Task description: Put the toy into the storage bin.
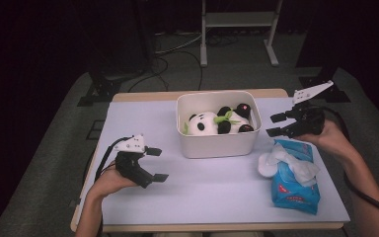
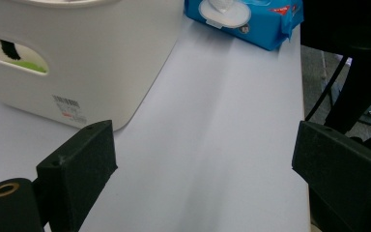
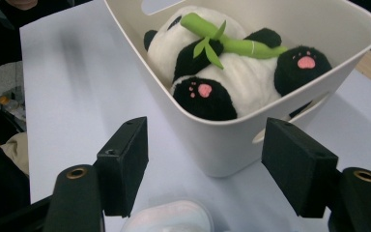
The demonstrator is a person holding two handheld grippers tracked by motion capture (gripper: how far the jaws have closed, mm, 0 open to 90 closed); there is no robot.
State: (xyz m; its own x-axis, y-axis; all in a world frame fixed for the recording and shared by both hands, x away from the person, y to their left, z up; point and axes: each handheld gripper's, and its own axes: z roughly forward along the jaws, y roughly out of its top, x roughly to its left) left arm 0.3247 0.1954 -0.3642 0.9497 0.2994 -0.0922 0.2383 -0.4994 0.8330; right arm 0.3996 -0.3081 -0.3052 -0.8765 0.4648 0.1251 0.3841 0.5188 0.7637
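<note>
High view: white bin (image 1: 218, 143) sits at the centre of the frame on the pale table (image 1: 212, 192), with the panda plush (image 1: 218, 121) lying inside it
Right gripper: right gripper (image 1: 276, 124) hangs at the upper right of the frame, just beside the bin's right wall, jaws spread and pinching nothing
Left gripper: left gripper (image 1: 157, 164) rests at the lower left of the frame, apart from the bin, jaws spread and pinching nothing
Done: panda is in the bin; nothing is gripped yet
Left: by my reading the right gripper is lining up on the bin or the panda; a grasp and any lift remain to be made
Panda long axis: runs left to right in the high view, along the bin's length
Panda facing: head at the left end of the bin, pink-soled feet at the right end, belly up
Bamboo: green bamboo stalk (image 3: 232, 42) lies slantwise across the panda's chest
Other: blue wipes pack (image 1: 296, 177) lies at the lower right of the frame, near the right hand
</note>
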